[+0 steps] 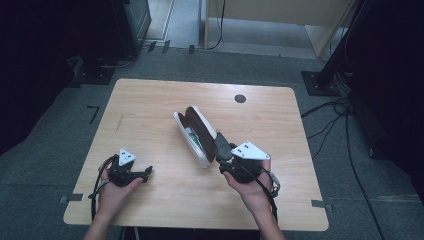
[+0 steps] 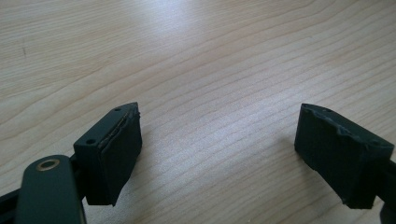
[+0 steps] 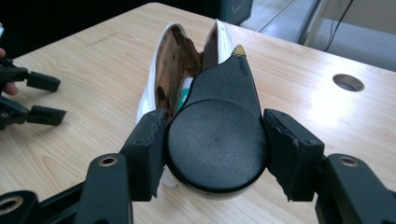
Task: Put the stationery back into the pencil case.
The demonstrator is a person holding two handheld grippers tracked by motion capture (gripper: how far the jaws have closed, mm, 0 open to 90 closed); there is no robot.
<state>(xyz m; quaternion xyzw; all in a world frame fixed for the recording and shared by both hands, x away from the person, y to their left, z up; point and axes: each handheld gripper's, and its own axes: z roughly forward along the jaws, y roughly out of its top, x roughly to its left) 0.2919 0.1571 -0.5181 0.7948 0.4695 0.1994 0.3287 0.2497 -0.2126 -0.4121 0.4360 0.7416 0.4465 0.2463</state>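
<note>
1. Glasses case (image 1: 197, 134) mid-table (image 1: 150, 100), lid ajar, near end pinched in the right gripper (image 3: 215, 149), jaws shut against its rounded dark end.
2. Long axis diagonal, from the right gripper away toward far-left.
3. Possibly something greenish inside.
4. Left gripper (image 2: 219, 154) wide apart, empty, well left of the case.

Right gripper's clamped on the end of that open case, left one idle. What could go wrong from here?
1. The right gripper pinches only the rounded end of the glasses case; that curved, smooth shell might squirt out of the pads.
2. The case is part open with something greenish inside; tilting or lifting could spill it.
3. The left gripper rests open, apart from the case, so nothing steadies the far end.
</note>
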